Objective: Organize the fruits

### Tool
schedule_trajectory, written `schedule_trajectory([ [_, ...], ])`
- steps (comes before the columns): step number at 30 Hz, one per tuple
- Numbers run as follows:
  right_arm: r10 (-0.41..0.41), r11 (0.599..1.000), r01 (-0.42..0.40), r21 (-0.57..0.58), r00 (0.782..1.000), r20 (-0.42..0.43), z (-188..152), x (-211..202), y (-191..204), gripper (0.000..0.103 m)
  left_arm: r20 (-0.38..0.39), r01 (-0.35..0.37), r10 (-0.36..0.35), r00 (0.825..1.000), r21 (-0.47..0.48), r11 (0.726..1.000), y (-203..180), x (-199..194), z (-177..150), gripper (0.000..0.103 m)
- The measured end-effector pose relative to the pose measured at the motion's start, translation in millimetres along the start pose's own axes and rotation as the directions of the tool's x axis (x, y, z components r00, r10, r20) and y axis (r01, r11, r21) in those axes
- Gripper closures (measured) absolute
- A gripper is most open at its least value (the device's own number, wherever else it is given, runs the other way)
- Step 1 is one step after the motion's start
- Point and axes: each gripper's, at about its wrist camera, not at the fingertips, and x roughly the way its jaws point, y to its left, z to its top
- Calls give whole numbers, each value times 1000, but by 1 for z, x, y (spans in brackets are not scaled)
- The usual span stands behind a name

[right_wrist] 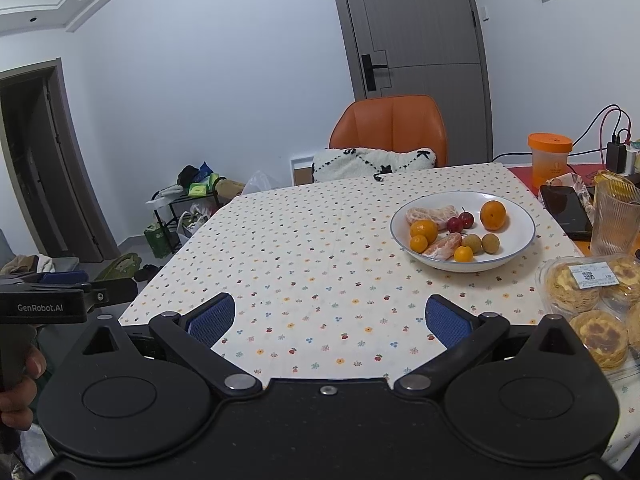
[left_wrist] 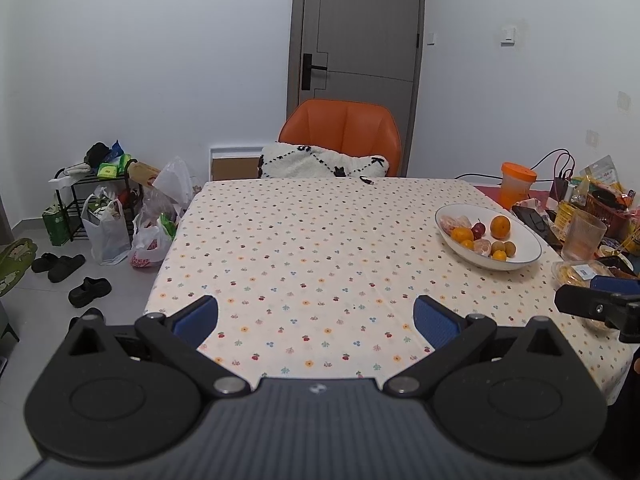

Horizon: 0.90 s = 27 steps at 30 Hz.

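Note:
A white oval bowl (left_wrist: 520, 254) (right_wrist: 516, 236) with a blue rim sits on the right part of the patterned tablecloth. It holds oranges (left_wrist: 500, 227) (right_wrist: 493, 215), small red fruits (left_wrist: 478, 231) (right_wrist: 460, 222), peeled citrus pieces (right_wrist: 432, 214) and brownish round fruits (right_wrist: 490, 243). My left gripper (left_wrist: 316, 320) is open above the near table edge, well left of the bowl, with nothing between its blue pads. My right gripper (right_wrist: 330, 318) is also open and empty, short of the bowl. The right gripper shows in the left wrist view at the right edge (left_wrist: 600, 306).
Right of the bowl stand a ribbed glass (right_wrist: 614, 220), a phone (right_wrist: 566, 210), an orange-lidded jar (right_wrist: 549, 158) and a plastic box of egg tarts (right_wrist: 592, 292). An orange chair (left_wrist: 342, 132) with a pillow stands at the far side. Bags and shoes lie on the floor at left (left_wrist: 108, 232).

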Motion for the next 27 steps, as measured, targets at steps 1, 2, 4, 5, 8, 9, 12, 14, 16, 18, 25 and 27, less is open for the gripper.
schedule_trajectory([
  [1,-1,1000,1,1,1000,0,0,0,0,0,1,-1,1,1000,0,1000,0,0,0,0],
  [2,-1,1000,1,2,1000,-1,0,1,0,0,2,-1,1,1000,-1,1000,0,0,0,0],
  [4,-1,1000,1,1,1000,0,0,1,0,0,0,-1,1,1000,-4,1000,-1,0,1,0],
  [5,-2,1000,2,0,1000,0,0,1,0,0,0,1,-1,1000,-5,1000,-1,-1,1,0],
  [8,-2,1000,2,2,1000,-5,0,3,-1,0,6,4,-4,1000,1,1000,-3,-2,1,0],
  [9,-3,1000,3,2,1000,-5,1,2,-1,0,6,5,-5,1000,0,1000,-3,-2,1,0],
  [12,-3,1000,3,6,1000,-2,1,2,-2,0,3,4,-4,1000,2,1000,-3,-1,1,0],
  [14,-3,1000,3,7,1000,1,1,2,-3,0,4,3,-3,1000,3,1000,-4,-1,1,0],
  [16,-2,1000,2,9,1000,1,1,2,-3,0,4,2,-2,1000,2,1000,-4,-1,1,0],
  [18,-3,1000,3,7,1000,1,1,2,-3,0,6,1,-1,1000,1,1000,-3,-1,1,0],
  [25,-3,1000,3,6,1000,2,1,2,-4,0,9,-1,1,1000,0,1000,-2,-2,1,0],
  [27,-2,1000,2,5,1000,3,1,2,-4,0,11,-3,3,1000,-1,1000,-1,-2,1,0],
])
